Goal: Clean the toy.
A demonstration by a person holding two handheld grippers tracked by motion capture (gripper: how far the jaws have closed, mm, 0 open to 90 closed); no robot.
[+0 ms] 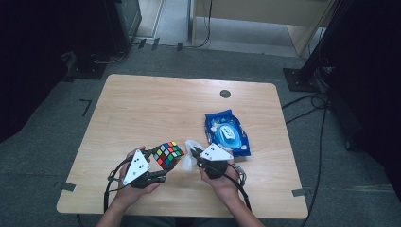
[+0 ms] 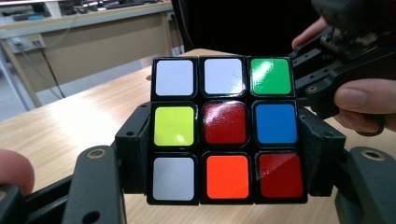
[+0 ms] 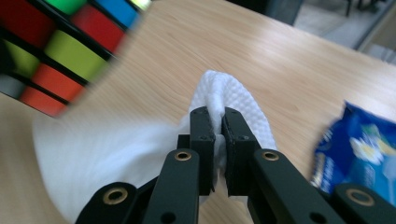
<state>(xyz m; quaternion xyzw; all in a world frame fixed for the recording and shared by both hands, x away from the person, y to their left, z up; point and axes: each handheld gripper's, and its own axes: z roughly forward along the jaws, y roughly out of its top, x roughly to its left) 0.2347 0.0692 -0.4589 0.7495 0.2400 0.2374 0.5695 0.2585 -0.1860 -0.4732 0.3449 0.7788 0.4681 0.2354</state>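
Low over the table, the left hand-held gripper (image 1: 163,163) clamps a puzzle cube (image 1: 168,154) (lifted), the right hand-held gripper (image 1: 193,154) pinches a white wipe (image 1: 189,160).

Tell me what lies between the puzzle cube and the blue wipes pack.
A white wipe, pinched in the right tool, sits between the cube and the wipes pack in the high view.

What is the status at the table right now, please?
Left gripper shut on cube. Right gripper shut on wipe, beside cube. Wipe pack off to the side, nothing blocking.
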